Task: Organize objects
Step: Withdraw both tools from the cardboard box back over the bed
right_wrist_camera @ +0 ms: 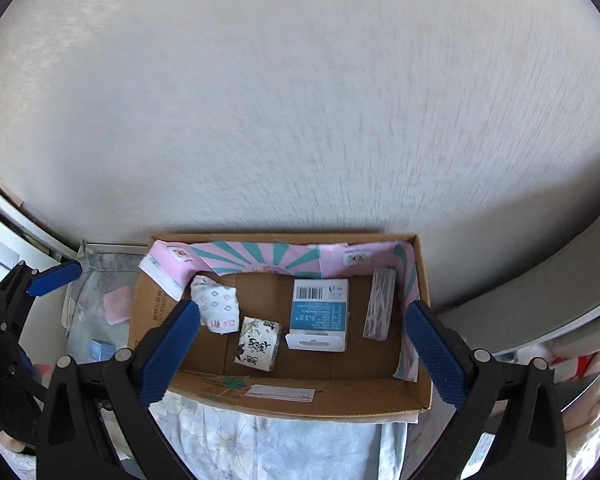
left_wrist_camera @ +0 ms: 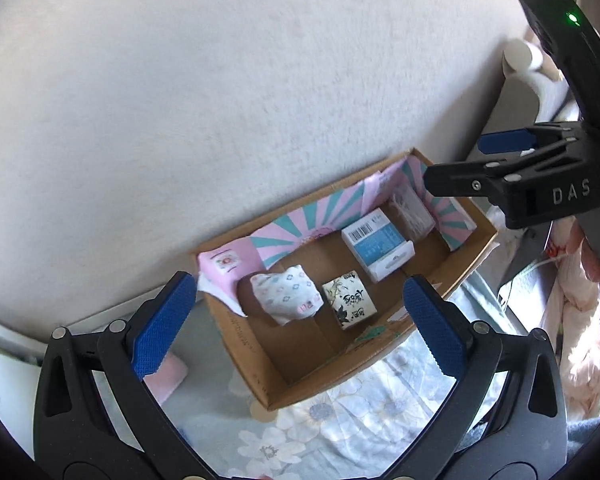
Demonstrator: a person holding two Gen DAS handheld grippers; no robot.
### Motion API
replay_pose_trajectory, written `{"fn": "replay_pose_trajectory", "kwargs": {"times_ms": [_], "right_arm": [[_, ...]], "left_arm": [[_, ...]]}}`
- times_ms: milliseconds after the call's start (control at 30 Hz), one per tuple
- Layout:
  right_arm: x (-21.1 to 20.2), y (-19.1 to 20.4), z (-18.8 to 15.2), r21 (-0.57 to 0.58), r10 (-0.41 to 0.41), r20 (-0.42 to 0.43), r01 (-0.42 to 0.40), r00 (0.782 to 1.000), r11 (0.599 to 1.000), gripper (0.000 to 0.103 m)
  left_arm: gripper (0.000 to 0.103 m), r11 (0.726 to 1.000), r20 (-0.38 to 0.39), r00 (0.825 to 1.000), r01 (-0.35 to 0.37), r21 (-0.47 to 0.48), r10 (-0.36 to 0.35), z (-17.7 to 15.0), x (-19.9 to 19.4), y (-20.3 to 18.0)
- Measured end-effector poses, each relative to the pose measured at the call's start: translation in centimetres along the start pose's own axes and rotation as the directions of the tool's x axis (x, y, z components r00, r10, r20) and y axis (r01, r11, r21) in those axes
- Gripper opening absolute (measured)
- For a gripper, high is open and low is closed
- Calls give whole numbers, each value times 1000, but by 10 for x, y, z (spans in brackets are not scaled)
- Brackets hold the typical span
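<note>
An open cardboard box with pink and teal lining sits against a white wall. Inside lie a white patterned tissue pack, a black-and-white tissue pack, a blue and white barcoded carton and a clear pack of white sticks. My right gripper hangs open above the box's front, holding nothing. My left gripper is open and empty over the box's left end, above the tissue packs. In the left wrist view, the right gripper hovers at the box's far end.
The box rests on a floral sheet. Left of it lie a pink flat pack and a small blue box. Peach bedding and a hand are at the right. The wall blocks the far side.
</note>
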State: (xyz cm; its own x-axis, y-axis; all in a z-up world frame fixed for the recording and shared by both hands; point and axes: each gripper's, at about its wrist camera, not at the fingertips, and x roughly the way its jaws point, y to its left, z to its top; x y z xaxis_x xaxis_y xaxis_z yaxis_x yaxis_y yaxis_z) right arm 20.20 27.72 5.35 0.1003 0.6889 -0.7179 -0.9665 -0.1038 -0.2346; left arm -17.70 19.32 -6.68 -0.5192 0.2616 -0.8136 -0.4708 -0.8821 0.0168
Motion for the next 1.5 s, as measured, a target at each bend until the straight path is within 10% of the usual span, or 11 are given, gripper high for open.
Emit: {"fn": "replay_pose_trajectory", "kwargs": {"times_ms": [667, 1500], "right_arm": [[-79, 74, -36, -132, 59, 193, -34, 979, 991, 102], [-66, 194, -100, -240, 152, 273, -86, 950, 967, 102]], "left_arm": [[103, 969, 163, 977, -98, -227, 137, -69, -106, 48], [103, 842, 114, 939, -232, -488, 324, -218, -171, 141]]}}
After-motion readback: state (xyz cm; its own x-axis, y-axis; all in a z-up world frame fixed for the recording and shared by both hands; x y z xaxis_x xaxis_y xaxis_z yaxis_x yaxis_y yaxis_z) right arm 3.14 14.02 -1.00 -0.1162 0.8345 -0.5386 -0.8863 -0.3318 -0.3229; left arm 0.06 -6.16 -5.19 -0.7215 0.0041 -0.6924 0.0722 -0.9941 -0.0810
